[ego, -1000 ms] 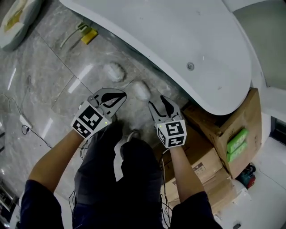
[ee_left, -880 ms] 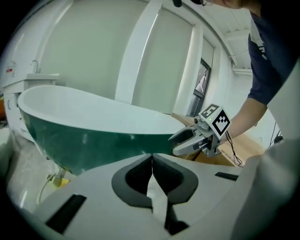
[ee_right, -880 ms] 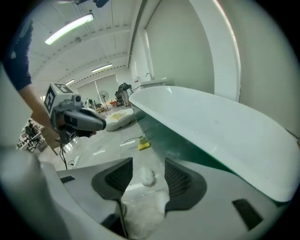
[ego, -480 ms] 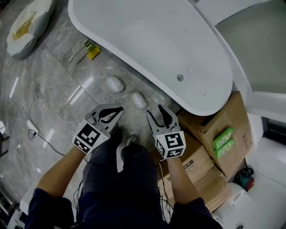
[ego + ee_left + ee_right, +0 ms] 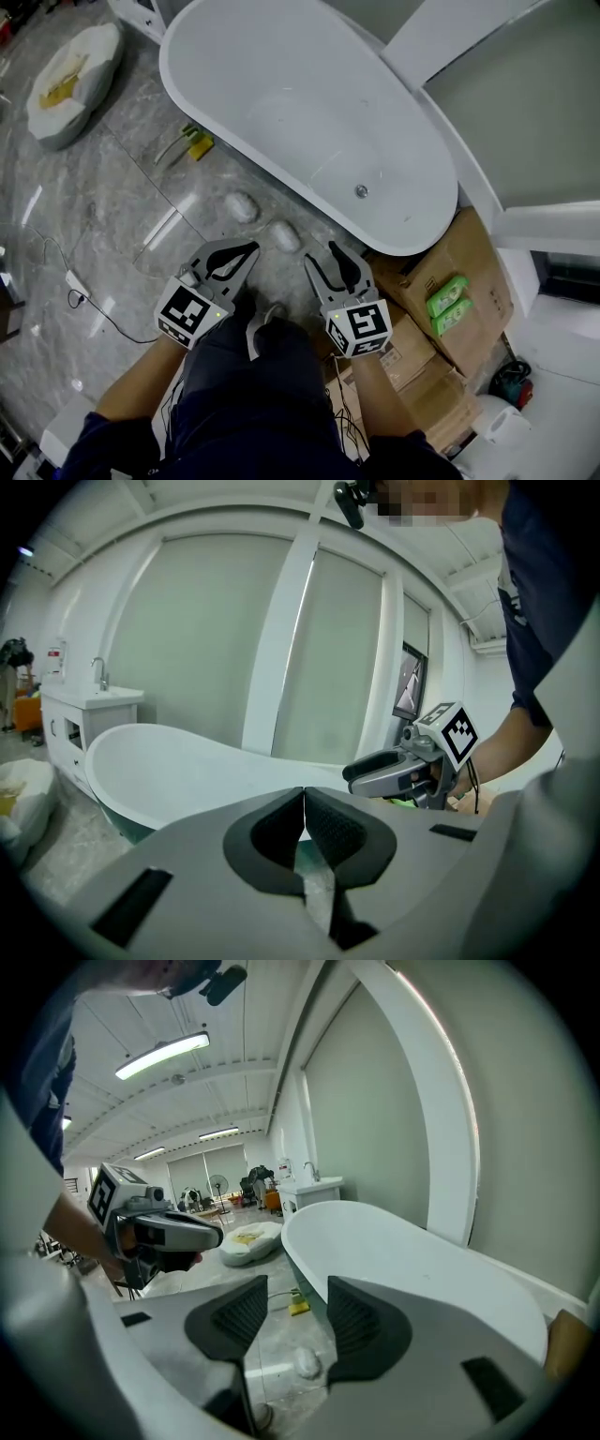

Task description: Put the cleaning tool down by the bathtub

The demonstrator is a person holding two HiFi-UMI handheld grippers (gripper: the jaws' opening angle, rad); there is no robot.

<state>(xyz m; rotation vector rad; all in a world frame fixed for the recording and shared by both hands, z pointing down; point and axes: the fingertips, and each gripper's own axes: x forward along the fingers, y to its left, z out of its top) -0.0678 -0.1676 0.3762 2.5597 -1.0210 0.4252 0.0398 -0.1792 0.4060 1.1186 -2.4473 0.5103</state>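
You've drawn back, so more of the bathtub [image 5: 300,112] shows, with the cleaning tool [image 5: 192,145] on the floor [image 5: 112,206] beside it at eleven o'clock; your left gripper [image 5: 249,249] is pinched together and empty, and your right gripper [image 5: 323,253] is wide, closing on nothing, so the task is likely done.

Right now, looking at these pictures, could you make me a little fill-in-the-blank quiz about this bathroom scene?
The left gripper has its jaws ___, with nothing between them.
The yellow cleaning tool lies on the ___ beside the bathtub.
The two green packs rest on a ___ box.
Missing words: shut; floor; cardboard.
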